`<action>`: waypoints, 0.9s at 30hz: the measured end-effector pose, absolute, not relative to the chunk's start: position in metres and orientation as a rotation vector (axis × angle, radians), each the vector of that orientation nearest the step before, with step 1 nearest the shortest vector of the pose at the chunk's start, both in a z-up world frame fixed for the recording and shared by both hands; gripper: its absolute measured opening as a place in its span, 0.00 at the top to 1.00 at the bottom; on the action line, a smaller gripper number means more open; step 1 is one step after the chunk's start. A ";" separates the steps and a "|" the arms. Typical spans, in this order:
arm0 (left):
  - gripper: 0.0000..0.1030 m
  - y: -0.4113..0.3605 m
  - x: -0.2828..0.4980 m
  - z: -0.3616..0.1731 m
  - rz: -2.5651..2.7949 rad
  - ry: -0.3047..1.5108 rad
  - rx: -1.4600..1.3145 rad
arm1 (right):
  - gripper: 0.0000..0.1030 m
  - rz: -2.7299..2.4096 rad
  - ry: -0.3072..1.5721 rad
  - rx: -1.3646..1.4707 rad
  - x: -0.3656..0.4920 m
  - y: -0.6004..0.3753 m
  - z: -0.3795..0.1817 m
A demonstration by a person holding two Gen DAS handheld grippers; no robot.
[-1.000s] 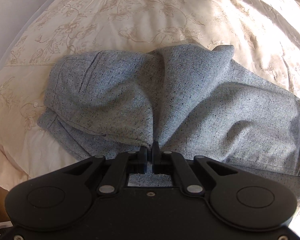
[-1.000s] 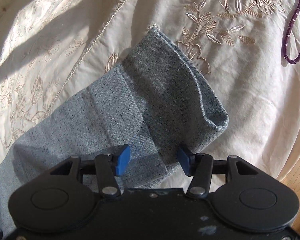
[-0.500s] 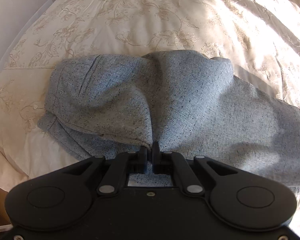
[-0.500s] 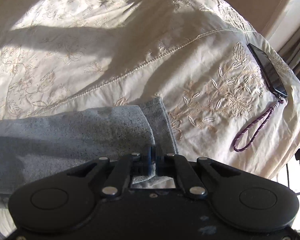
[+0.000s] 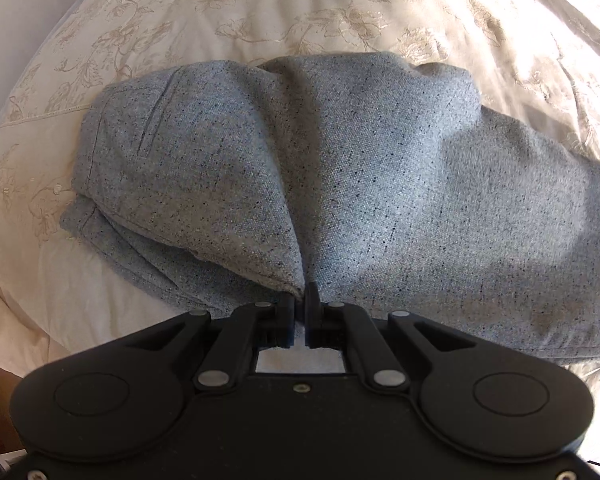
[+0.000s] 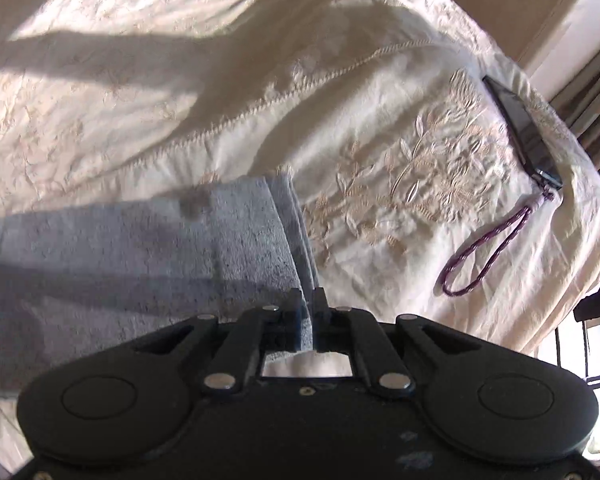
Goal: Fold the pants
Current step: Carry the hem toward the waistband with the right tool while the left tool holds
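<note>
On the bedspread [image 5: 340, 12], your left gripper [image 5: 300, 306] and right gripper [image 6: 309, 300] each clamp the pants [image 5: 380, 184], halved lengthwise, crosswise fold still undone.

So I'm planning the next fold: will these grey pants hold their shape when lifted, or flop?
Likely floppy: the pants bunch into soft ridges where the left hand-held gripper pinches them. The cuff sags from the right hand-held gripper, so expect drape. The woven, speckled surface probably won't slip.
</note>
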State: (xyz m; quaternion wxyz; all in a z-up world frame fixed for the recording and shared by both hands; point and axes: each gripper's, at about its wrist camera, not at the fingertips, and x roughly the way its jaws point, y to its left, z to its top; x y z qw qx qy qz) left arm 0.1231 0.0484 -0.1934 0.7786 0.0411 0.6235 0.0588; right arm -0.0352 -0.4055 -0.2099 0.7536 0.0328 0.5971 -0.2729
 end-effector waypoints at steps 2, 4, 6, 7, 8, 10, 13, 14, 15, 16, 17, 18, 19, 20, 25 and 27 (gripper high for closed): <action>0.94 0.045 0.123 -0.199 0.131 1.359 0.114 | 0.94 -0.584 1.260 0.065 -0.040 -0.408 -0.206; 0.94 0.042 0.123 -0.201 0.137 1.358 0.120 | 0.80 -0.567 1.160 0.152 -0.042 -0.417 -0.187; 0.94 0.040 0.123 -0.203 0.144 1.361 0.116 | 0.68 -0.548 1.101 0.225 -0.036 -0.425 -0.176; 0.94 0.040 0.124 -0.204 0.149 1.363 0.116 | 0.69 -0.540 1.088 0.228 -0.029 -0.429 -0.175; 0.94 0.040 0.124 -0.206 0.154 1.364 0.118 | 0.68 -0.535 1.081 0.220 -0.024 -0.430 -0.175; 0.94 0.038 0.123 -0.208 0.165 1.365 0.120 | 0.63 -0.505 1.075 0.185 -0.005 -0.434 -0.183; 0.94 0.037 0.123 -0.206 0.180 1.361 0.116 | 0.59 -0.476 1.105 0.151 0.013 -0.441 -0.199; 0.94 0.037 0.123 -0.205 0.186 1.359 0.113 | 0.59 -0.463 1.119 0.134 0.018 -0.443 -0.205; 0.94 0.037 0.123 -0.205 0.190 1.358 0.112 | 0.59 -0.448 1.131 0.119 0.022 -0.444 -0.210; 0.94 0.035 0.122 -0.205 0.196 1.357 0.111 | 0.59 -0.431 1.140 0.112 0.023 -0.446 -0.213; 0.94 0.034 0.122 -0.205 0.200 1.357 0.112 | 0.59 -0.404 1.150 0.109 0.024 -0.449 -0.220; 0.94 0.034 0.122 -0.205 0.204 1.356 0.113 | 0.59 -0.389 1.159 0.097 0.024 -0.449 -0.224; 0.94 0.033 0.122 -0.205 0.208 1.356 0.114 | 0.58 -0.384 1.166 0.076 0.024 -0.450 -0.227; 0.94 0.033 0.121 -0.205 0.211 1.356 0.116 | 0.58 -0.376 1.167 0.068 0.024 -0.450 -0.228; 0.94 0.029 0.122 -0.207 0.225 1.366 0.131 | 0.55 -0.297 1.161 0.155 0.017 -0.456 -0.230; 0.94 0.026 0.123 -0.208 0.230 1.371 0.141 | 0.55 -0.282 1.162 0.136 0.015 -0.456 -0.232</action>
